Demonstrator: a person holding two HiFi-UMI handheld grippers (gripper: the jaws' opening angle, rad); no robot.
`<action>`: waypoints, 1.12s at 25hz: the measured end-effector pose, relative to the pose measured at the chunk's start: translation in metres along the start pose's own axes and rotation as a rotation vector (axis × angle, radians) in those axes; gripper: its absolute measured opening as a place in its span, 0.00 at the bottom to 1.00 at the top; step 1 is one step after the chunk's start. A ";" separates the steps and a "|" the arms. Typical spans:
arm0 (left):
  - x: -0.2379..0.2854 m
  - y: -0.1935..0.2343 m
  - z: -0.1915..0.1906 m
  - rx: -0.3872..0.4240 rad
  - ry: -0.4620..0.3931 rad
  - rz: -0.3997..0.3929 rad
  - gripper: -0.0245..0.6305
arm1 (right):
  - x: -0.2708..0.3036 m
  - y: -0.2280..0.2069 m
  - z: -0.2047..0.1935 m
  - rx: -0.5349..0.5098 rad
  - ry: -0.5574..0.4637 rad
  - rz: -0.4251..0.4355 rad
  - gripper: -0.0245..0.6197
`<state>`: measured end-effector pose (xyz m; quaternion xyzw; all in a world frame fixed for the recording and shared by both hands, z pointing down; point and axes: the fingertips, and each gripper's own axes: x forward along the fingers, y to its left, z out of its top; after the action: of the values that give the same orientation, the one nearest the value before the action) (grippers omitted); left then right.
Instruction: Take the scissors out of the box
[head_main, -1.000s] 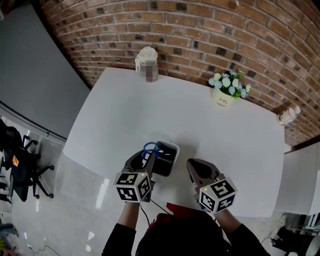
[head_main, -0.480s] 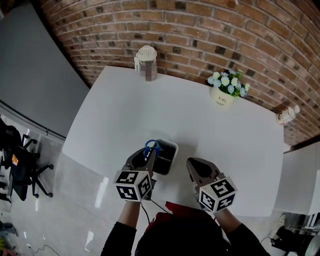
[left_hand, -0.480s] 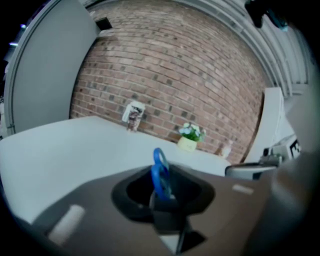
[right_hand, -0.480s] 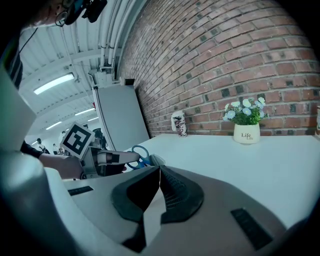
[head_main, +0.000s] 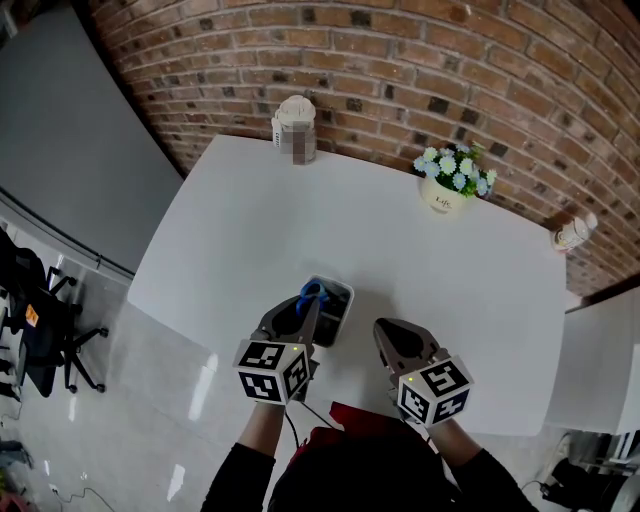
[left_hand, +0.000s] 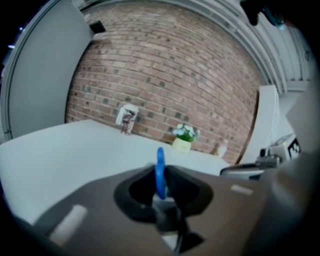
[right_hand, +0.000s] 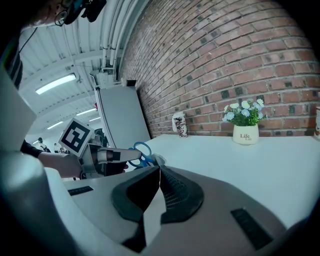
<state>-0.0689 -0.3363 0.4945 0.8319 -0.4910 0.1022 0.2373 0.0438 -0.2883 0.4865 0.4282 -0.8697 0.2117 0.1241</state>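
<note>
The blue-handled scissors (head_main: 311, 292) stand in a small black box (head_main: 338, 302) near the table's front edge. My left gripper (head_main: 306, 306) has just been closing, and its jaws now pinch the blue handle ring. In the left gripper view the scissors (left_hand: 160, 172) show edge-on between the pads of the left gripper (left_hand: 161, 187). The blades are hidden below the jaws. My right gripper (head_main: 383, 328) hovers to the right of the box, shut and empty. In its own view the right gripper (right_hand: 159, 172) has its pads together, with the scissors (right_hand: 140, 151) off to the left.
A white pot of flowers (head_main: 446, 192) and a lidded jar (head_main: 294, 128) stand at the table's far edge by the brick wall. A small bottle (head_main: 575, 232) is at the far right corner. An office chair (head_main: 45, 330) stands on the floor to the left.
The left gripper's jaws have come together on the blue handle and risen slightly, and the handle has shifted a little to the right over the box. The right gripper has stayed put.
</note>
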 end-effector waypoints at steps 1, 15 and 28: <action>0.000 -0.003 0.001 0.008 -0.002 -0.001 0.12 | -0.001 0.000 -0.001 0.000 0.000 0.000 0.05; -0.018 -0.017 0.011 0.081 -0.059 0.037 0.11 | -0.015 0.007 -0.005 -0.012 -0.014 0.020 0.05; -0.056 -0.017 0.028 0.079 -0.168 0.079 0.11 | -0.020 0.027 -0.001 -0.045 -0.034 0.051 0.05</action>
<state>-0.0839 -0.3001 0.4428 0.8262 -0.5373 0.0607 0.1583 0.0342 -0.2596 0.4721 0.4064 -0.8869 0.1879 0.1137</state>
